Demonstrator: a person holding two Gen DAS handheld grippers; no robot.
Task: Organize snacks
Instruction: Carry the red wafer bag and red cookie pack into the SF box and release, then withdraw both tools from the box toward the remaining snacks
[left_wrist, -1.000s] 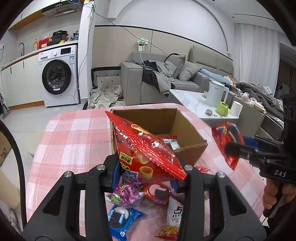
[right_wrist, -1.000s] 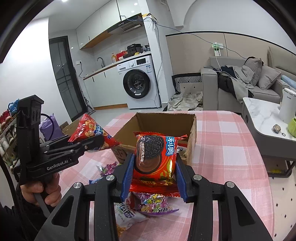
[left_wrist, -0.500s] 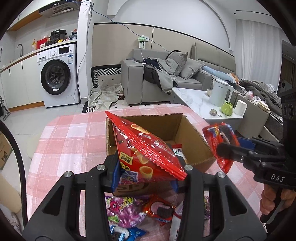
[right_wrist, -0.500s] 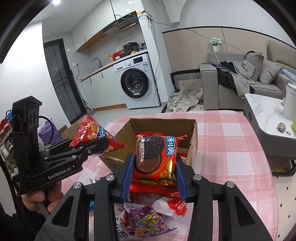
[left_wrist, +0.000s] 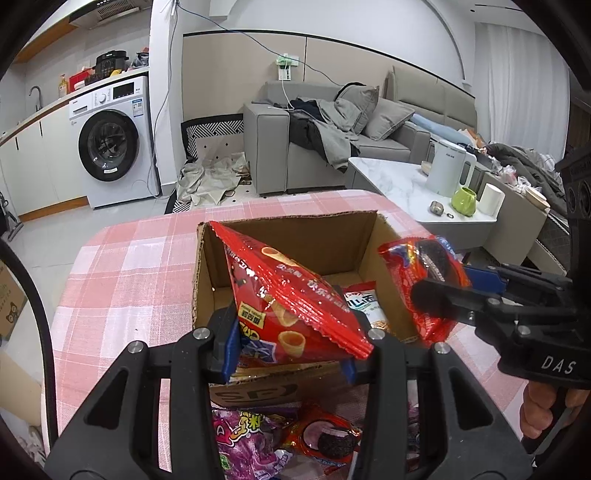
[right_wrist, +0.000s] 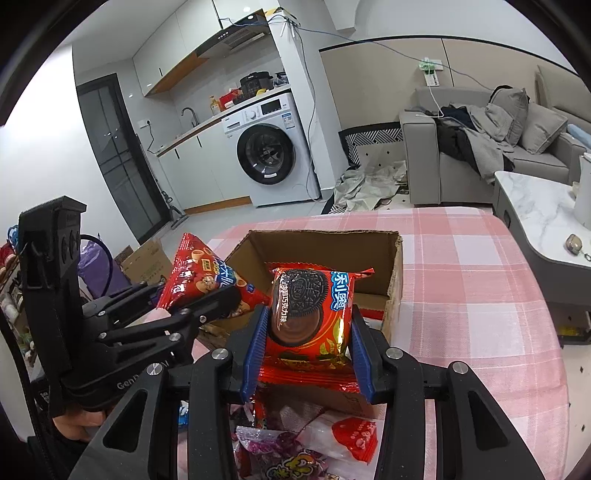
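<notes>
An open cardboard box (left_wrist: 207, 280) (right_wrist: 395, 284) stands on the pink checked tablecloth (left_wrist: 122, 280). My left gripper (left_wrist: 291, 343) is shut on a red bag of cone snacks (left_wrist: 284, 295), held over the box's near edge. The same bag (right_wrist: 199, 277) shows in the right wrist view in the left gripper (right_wrist: 218, 295). My right gripper (right_wrist: 308, 332) is shut on a red Oreo pack (right_wrist: 310, 314), held upright over the box's near wall. From the left wrist view the right gripper (left_wrist: 439, 299) and its Oreo pack (left_wrist: 417, 273) hang at the box's right wall. A white snack pack (left_wrist: 364, 302) lies inside the box.
Loose packets lie on the cloth in front of the box: a purple candy bag (left_wrist: 243, 439), a red cookie pack (left_wrist: 325, 439), a white and red pack (right_wrist: 343, 432). Beyond the table are a marble coffee table (left_wrist: 399, 184) with a kettle, a grey sofa and a washing machine (left_wrist: 110, 144).
Both grippers have moved forward with their packs, from over the loose pile to over the box's near edge. The box now fills more of both views. Neither grip has changed.
</notes>
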